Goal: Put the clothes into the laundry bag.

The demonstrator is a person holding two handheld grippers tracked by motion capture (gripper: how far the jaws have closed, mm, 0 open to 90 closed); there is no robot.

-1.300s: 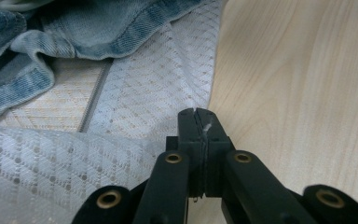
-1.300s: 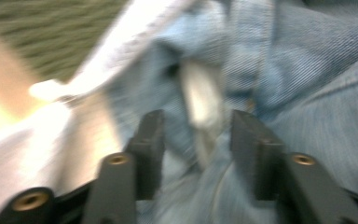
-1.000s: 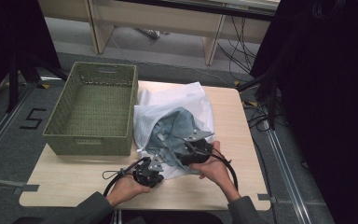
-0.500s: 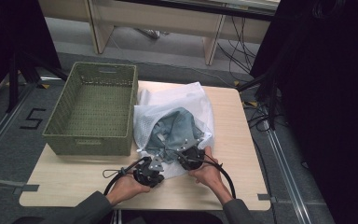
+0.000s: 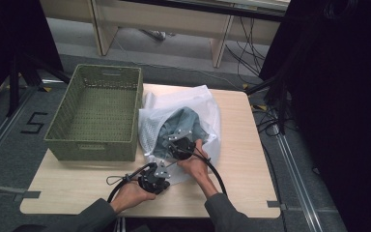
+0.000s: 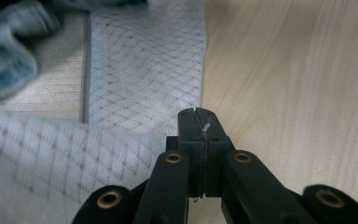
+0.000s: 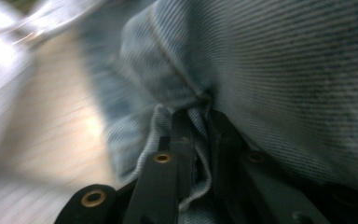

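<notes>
Left hand-held gripper, lower centre of the high view, is clamped fully on the white mesh bag's near edge, anchoring it on the desk. Right hand-held gripper, jaws just closing, pinches the denim garment at frame centre, likely to extract it.

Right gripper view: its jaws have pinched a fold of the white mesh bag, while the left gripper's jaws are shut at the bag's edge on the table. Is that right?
Not quite. The right gripper has pinched a fold of blue denim cloth, not the white mesh bag; the right gripper view shows the denim between its jaws, which have just been closing. The left gripper is shut at the bag's edge on the table, as stated.
</notes>
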